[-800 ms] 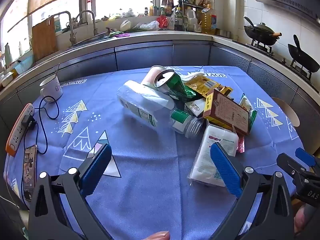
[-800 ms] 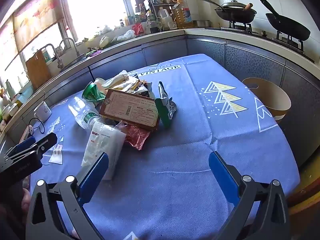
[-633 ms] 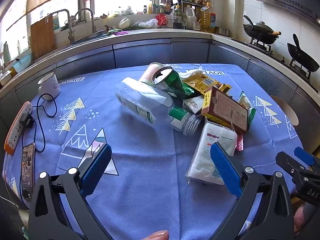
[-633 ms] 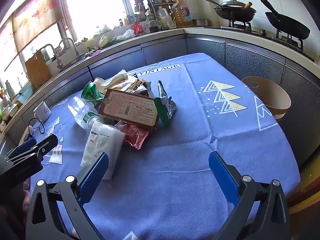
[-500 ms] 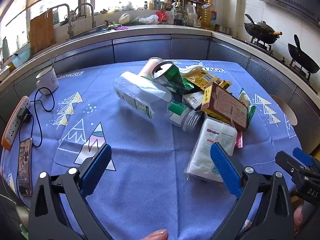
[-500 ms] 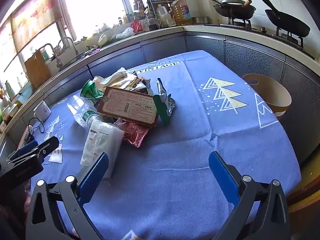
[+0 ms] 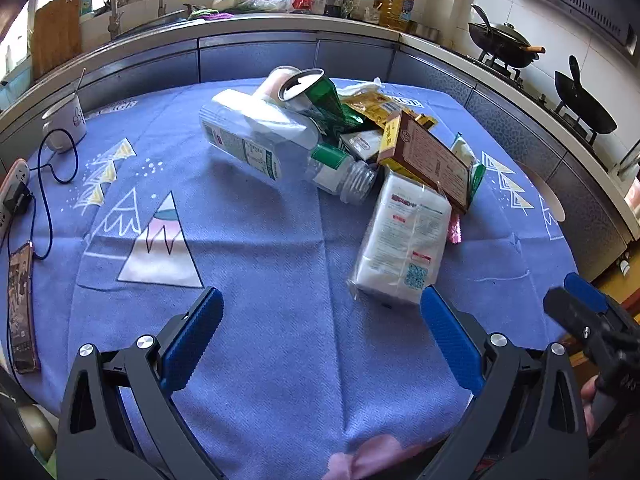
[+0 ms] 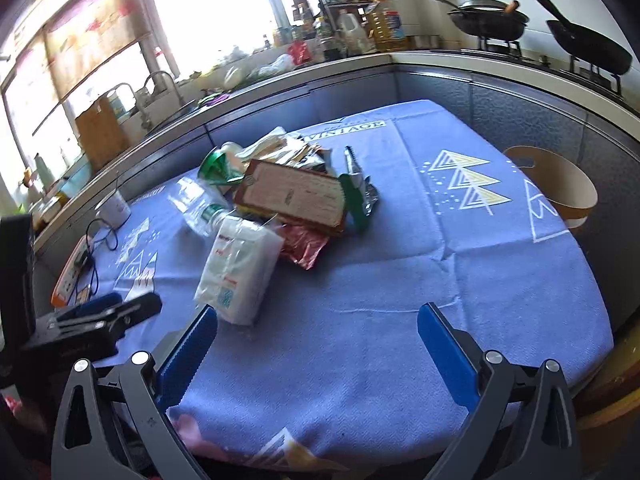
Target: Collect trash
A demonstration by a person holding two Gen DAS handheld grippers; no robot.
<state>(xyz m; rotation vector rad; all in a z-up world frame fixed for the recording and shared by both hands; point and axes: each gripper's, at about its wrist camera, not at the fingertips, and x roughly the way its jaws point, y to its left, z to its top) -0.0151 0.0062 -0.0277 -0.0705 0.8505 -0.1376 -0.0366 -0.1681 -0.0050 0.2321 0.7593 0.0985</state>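
Observation:
A heap of trash lies mid-table on the blue cloth: a clear plastic bottle [image 7: 264, 144] on its side, a green can [image 7: 316, 96], a brown carton [image 7: 428, 156], yellow wrappers [image 7: 372, 106] and a white tissue pack [image 7: 404, 240]. The right wrist view shows the same heap: carton [image 8: 294, 196], tissue pack [image 8: 238, 268], red wrapper [image 8: 304, 246], green wrapper [image 8: 356, 196]. My left gripper [image 7: 320, 328] stands open above the near cloth, with the tissue pack just beyond its right finger. My right gripper [image 8: 316, 340] is open too, empty, its left finger close to the tissue pack.
A white mug [image 7: 64, 122], a power strip [image 7: 12, 188] with a cable and a phone [image 7: 20, 304] lie at the table's left. A wooden stool [image 8: 556, 184] stands off the right edge. Counters, a sink and a stove with pans ring the table.
Both grippers have moved forward toward the heap and tilted down a little; the trash looms larger and nearer. Both stay wide open and nothing has been touched.

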